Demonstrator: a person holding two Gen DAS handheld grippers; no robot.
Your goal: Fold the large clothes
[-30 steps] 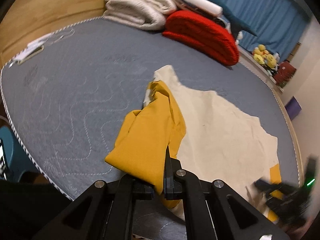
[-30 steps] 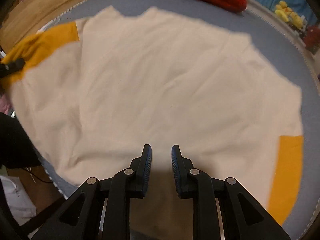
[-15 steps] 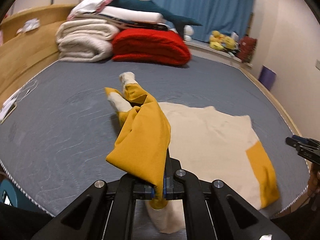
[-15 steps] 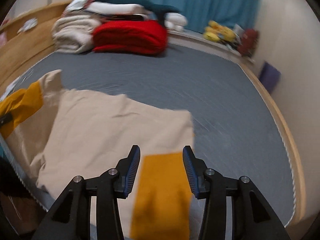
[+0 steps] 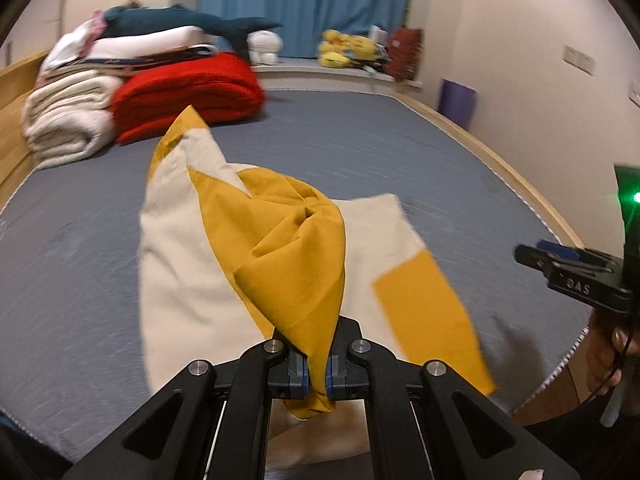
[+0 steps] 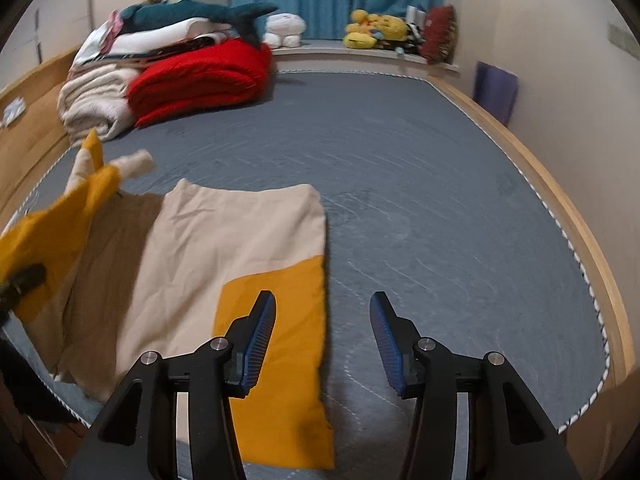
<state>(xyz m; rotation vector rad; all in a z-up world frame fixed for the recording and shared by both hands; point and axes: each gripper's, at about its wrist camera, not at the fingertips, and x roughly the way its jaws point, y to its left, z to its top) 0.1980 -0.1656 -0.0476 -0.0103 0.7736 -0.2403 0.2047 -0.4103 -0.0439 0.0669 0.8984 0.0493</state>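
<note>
A large cream garment [image 5: 180, 272] with mustard-yellow panels lies on the grey mattress [image 5: 420, 168]. My left gripper [image 5: 316, 356] is shut on a bunched yellow part [image 5: 288, 248] of it and holds that part lifted above the flat cloth. In the right wrist view the cream body [image 6: 224, 232] lies flat at the left, ending in a yellow panel [image 6: 280, 392]. My right gripper [image 6: 322, 312] hovers over that panel's right edge; its jaws are opening and nothing is between them. The right gripper [image 5: 560, 268] also shows at the right edge of the left wrist view, in a person's hand.
A folded red blanket [image 6: 200, 80] and rolled cream blankets [image 6: 92, 100] sit at the far left of the bed, with a plush shark [image 6: 192, 12] on top. Yellow plush toys [image 6: 372, 28] line the sill. A purple bin [image 6: 496, 88] stands by the wall. The mattress edge [image 6: 592, 288] runs along the right.
The left gripper has carried the yellow cloth up and over the cream body. The right gripper swung from above the garment's middle to its right edge, and its jaws spread wider.
</note>
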